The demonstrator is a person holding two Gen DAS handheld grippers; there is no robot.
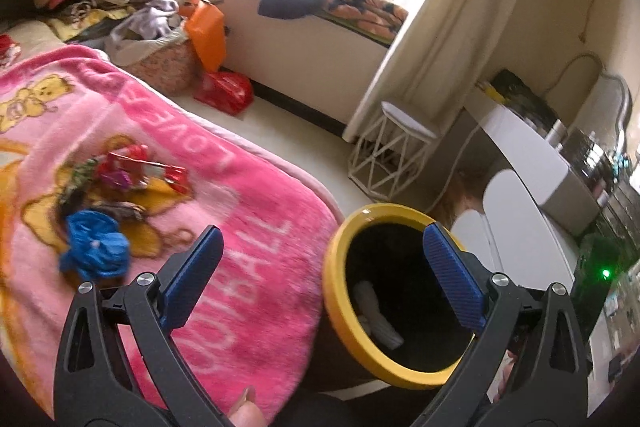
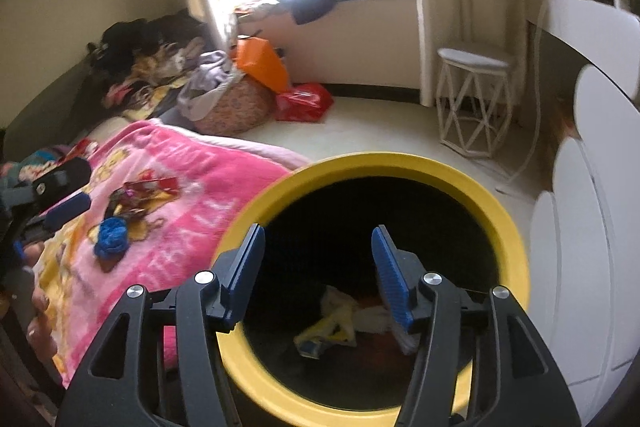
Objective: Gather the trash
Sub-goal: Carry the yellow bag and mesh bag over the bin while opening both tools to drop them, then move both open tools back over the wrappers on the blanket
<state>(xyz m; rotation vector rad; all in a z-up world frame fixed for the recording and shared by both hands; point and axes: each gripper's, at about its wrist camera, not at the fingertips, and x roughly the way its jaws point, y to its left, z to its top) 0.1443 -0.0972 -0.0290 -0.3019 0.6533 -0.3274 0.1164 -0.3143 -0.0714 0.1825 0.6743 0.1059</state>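
Note:
A black bin with a yellow rim (image 1: 334, 307) (image 2: 400, 163) stands on the floor beside the bed. In it lie white crumpled paper (image 1: 376, 315) and a yellow-white wrapper (image 2: 328, 331). On the pink blanket (image 1: 248, 227) (image 2: 192, 227) rest a blue crumpled bag (image 1: 96, 247) (image 2: 112, 235) and red wrappers (image 1: 136, 167) (image 2: 148, 187). My left gripper (image 1: 322, 233) is open wide and holds nothing, spanning the blanket's edge and the bin's rim. It also shows at the left edge of the right wrist view, left gripper (image 2: 66, 193). My right gripper (image 2: 318, 229) hangs open over the bin's mouth, nothing between its pads.
A white wire stool (image 1: 394, 143) (image 2: 474, 99) stands by the curtain. A laundry basket (image 1: 160, 63) (image 2: 232, 103), an orange bag (image 1: 206, 35) and a red bag (image 1: 224, 91) sit on the floor past the bed. White furniture (image 1: 532, 163) (image 2: 580, 227) is at the right.

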